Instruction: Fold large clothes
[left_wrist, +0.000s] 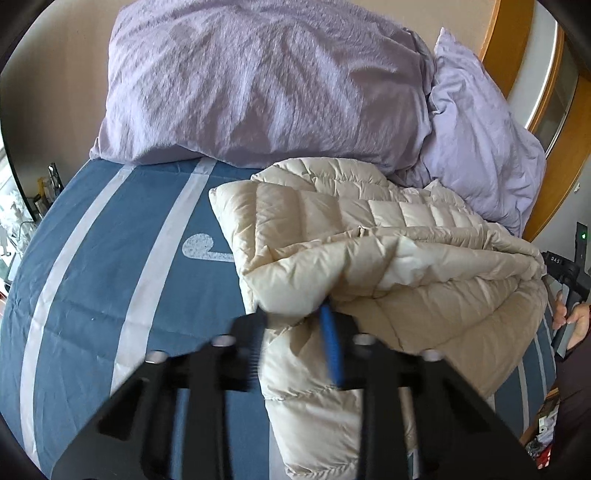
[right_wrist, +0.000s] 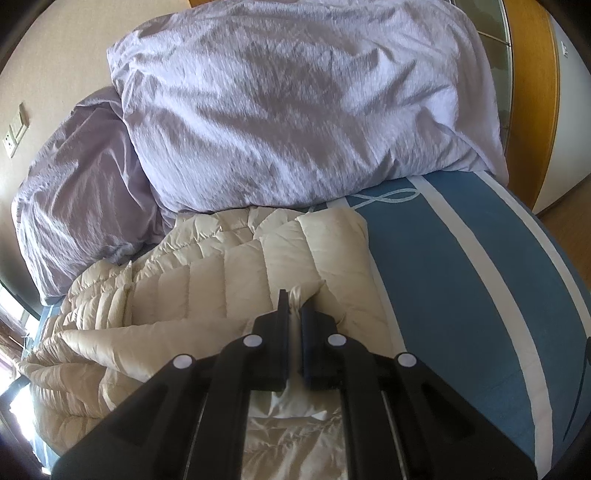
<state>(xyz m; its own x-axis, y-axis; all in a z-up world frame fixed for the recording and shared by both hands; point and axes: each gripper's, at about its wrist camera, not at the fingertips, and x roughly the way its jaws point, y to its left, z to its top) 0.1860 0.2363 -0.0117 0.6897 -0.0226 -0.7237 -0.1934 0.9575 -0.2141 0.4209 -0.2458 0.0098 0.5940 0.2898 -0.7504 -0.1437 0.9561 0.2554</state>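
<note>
A cream quilted down jacket (left_wrist: 369, 236) lies partly folded on a blue bed sheet (left_wrist: 110, 258) with white stripes. My left gripper (left_wrist: 295, 325) is shut on a thick fold of the jacket's edge and holds it up off the bed. In the right wrist view the jacket (right_wrist: 229, 273) spreads to the left. My right gripper (right_wrist: 293, 306) is shut on a thin ridge of the jacket's fabric, fingers nearly together. The right gripper's handle and the hand on it show at the far right of the left wrist view (left_wrist: 565, 295).
Two lilac pillows (left_wrist: 258, 81) (left_wrist: 480, 140) rest against the wall at the head of the bed, just behind the jacket. They also show in the right wrist view (right_wrist: 295, 103). A wooden frame (right_wrist: 532, 92) stands at the right. Striped sheet (right_wrist: 461, 277) lies right of the jacket.
</note>
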